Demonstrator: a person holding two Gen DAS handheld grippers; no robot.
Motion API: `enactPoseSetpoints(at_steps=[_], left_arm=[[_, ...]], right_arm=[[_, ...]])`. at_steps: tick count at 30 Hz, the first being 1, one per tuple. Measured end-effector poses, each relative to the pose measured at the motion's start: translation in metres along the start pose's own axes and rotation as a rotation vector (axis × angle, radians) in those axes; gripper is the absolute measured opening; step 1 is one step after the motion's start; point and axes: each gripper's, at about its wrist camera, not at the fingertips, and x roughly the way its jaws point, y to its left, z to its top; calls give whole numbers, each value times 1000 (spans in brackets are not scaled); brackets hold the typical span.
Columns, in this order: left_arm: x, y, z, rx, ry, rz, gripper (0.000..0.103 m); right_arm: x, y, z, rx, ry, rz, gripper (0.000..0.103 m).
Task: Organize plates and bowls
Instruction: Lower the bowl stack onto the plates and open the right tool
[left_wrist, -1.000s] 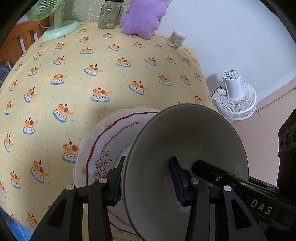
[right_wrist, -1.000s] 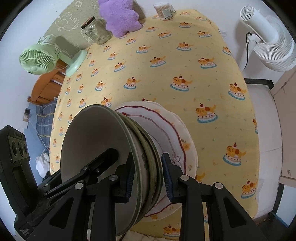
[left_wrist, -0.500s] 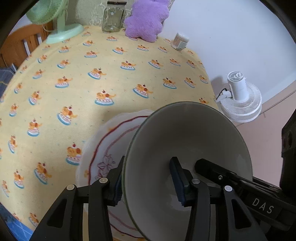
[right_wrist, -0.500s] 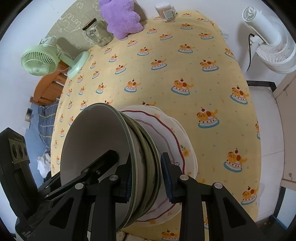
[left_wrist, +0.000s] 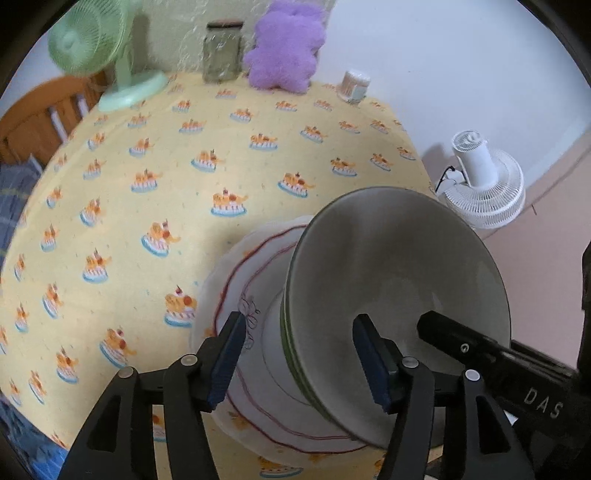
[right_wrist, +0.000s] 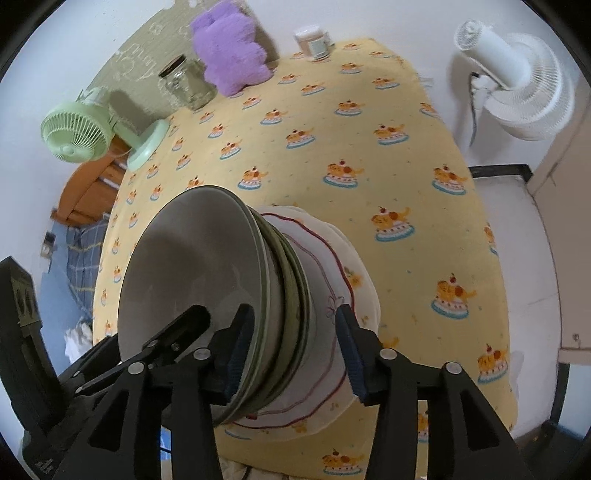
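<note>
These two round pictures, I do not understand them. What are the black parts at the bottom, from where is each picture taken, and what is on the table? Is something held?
The black parts are hand-held grippers; a person carries one in each hand. Each has a wide-angle camera looking along its two fingers, so one picture comes from the left gripper, the other from the right gripper.

On the yellow tablecloth lies a white plate with a red line, and a stack of bowls sits on it. At the far edge stand a green fan, a glass jar, a purple plush toy and a small container.

Both grippers' jaws have just been opening. The bowls' rim is between them, but the pads no longer press on it, so nothing is held.
</note>
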Motion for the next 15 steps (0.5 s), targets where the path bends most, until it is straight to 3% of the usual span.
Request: enactPoseSetpoints(at_steps=[3,8,11,15], left_arm=[[-16,1,0,64,-63,-16,65],[-47,22,2,76,-157,-40,73],[-61,39,0,101,-199,10,83],[-79,67,-2,132,-241,47,84]], right_arm=[[-9,5,-4,15,-41,-32,51],[-35,29,-14,1,-163,-118,51],[-48,50,-22,-30,-228,-184,51],[-61,75,-35,-13,-295,-245,51]])
